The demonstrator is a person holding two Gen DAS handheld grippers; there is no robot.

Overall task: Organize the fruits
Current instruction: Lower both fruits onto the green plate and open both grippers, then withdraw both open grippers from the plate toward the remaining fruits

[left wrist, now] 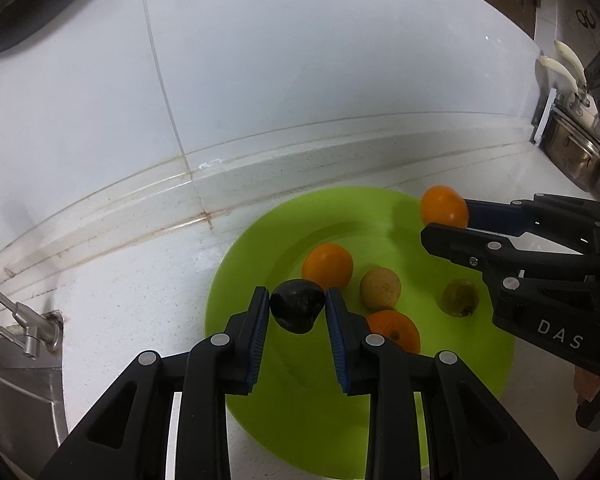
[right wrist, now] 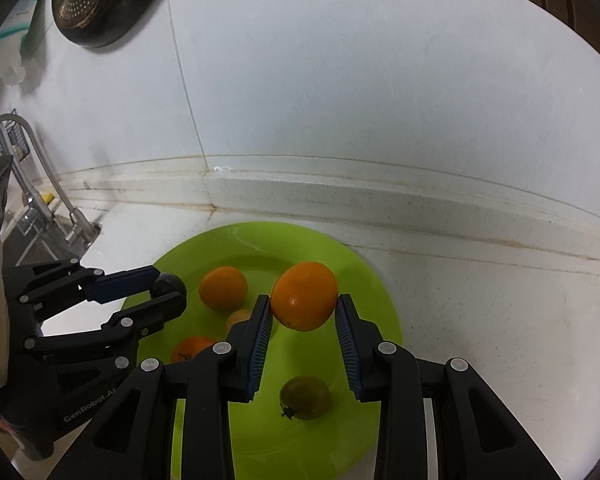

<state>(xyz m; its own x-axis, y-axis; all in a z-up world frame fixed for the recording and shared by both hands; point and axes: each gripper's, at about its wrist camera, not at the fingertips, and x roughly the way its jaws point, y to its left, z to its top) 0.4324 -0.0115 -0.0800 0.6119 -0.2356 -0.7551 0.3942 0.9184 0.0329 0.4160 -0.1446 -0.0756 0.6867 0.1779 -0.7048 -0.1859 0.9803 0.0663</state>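
A lime green plate (left wrist: 252, 248) (right wrist: 204, 248) lies on the white counter by the wall. My left gripper (left wrist: 297, 306) is shut on a dark purple fruit (left wrist: 297, 310), held above the plate's left side; both also show in the right wrist view, gripper (right wrist: 168, 292) and fruit (right wrist: 170, 282). My right gripper (right wrist: 303, 306) is shut on an orange (right wrist: 304, 294) above the plate; it also shows in the left wrist view (left wrist: 444, 210). On the plate lie two oranges (left wrist: 327, 265) (left wrist: 396, 330), a tan round fruit (left wrist: 380, 289) and a greenish fruit (left wrist: 460, 297) (right wrist: 305, 397).
A sink (left wrist: 20, 392) with a metal tap (right wrist: 40, 184) is at the left. A steel pot (left wrist: 572, 152) stands at the right against the wall. A dark colander (right wrist: 96, 0) hangs on the white tiled wall.
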